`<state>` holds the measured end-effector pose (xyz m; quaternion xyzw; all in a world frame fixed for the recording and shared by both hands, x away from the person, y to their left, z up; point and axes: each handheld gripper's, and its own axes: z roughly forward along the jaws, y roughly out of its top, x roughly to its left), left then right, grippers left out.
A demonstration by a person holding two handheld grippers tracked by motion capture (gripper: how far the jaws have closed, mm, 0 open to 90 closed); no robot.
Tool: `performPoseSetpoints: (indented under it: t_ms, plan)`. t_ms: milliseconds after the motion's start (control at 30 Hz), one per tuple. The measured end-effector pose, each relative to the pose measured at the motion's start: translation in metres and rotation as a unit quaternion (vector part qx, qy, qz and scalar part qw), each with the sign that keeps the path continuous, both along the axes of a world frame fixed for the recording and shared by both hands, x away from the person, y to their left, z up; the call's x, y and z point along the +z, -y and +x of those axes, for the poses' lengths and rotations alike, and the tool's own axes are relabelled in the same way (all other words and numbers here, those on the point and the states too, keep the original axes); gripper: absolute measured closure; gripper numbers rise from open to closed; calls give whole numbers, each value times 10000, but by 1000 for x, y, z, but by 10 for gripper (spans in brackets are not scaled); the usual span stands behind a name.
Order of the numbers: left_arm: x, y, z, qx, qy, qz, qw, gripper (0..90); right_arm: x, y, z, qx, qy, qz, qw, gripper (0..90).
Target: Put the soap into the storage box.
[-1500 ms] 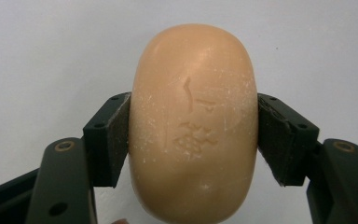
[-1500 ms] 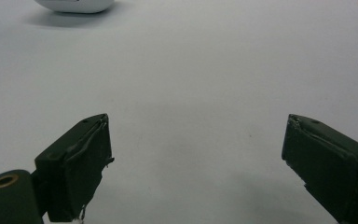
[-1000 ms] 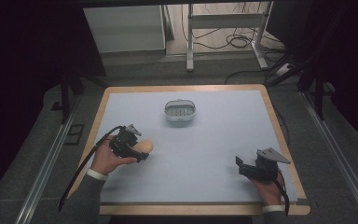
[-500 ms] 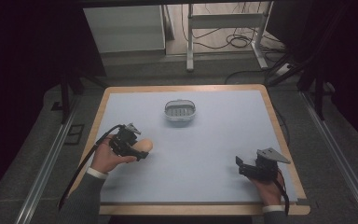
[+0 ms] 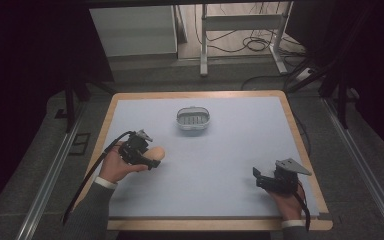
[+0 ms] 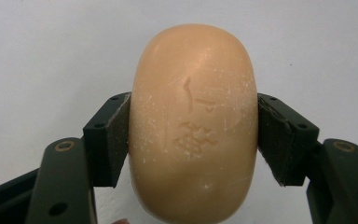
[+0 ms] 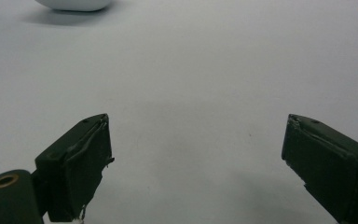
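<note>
An oval peach-coloured soap bar (image 6: 193, 121) with a stamped mark sits between the jaws of my left gripper (image 6: 193, 135), which is shut on its two sides. From above, the soap bar (image 5: 156, 152) and left gripper (image 5: 147, 156) are at the left of the pale blue mat (image 5: 220, 155). A small white soap dish (image 5: 193, 119) with a slotted floor stands at the mat's far middle. My right gripper (image 5: 258, 178) rests open near the front right corner with nothing between its jaws; its own view shows the right gripper (image 7: 196, 158) wide apart over bare mat.
The mat lies on a wood-edged table (image 5: 300, 150). The underside of the soap dish (image 7: 72, 4) shows at the top left of the right gripper view. Beyond the table are a desk frame and cables (image 5: 250, 45) on the floor.
</note>
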<state>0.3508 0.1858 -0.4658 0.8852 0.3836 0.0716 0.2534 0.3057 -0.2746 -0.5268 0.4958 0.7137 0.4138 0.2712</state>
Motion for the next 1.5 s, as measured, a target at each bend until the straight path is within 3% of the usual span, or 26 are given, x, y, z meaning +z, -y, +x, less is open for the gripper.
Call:
performPoseSetpoints:
  t_ms: [700, 1500]
  plan:
    - [3, 5, 9, -19, 15, 10, 10000, 325, 0, 0, 0, 2, -12, -1, 10000, 84]
    - [3, 11, 29, 1, -4, 19, 10000, 325, 0, 0, 1, 6, -23, -8, 10000, 84]
